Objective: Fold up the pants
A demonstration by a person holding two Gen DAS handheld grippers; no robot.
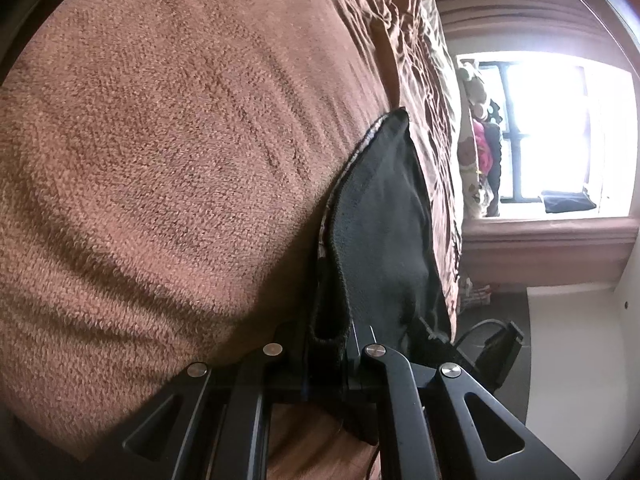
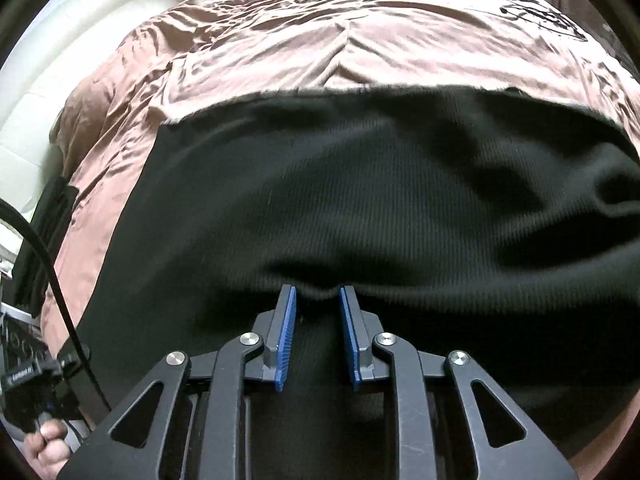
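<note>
Left wrist fingers (image 1: 326,344) clamp the black pants (image 1: 384,216); right fingers (image 2: 316,300) apart.

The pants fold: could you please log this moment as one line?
phase: mid-fold | left gripper: shut on black pants edge | right gripper: open, fabric between fingers | surface: brown bedspread

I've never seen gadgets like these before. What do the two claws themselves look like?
Both are black linkage frames with triangular cut-outs and round silver pivot pins. The right claw has two flat fingers faced with ribbed blue pads. On the left claw the pads are hidden by cloth. A black cable runs beside the right one.
</note>
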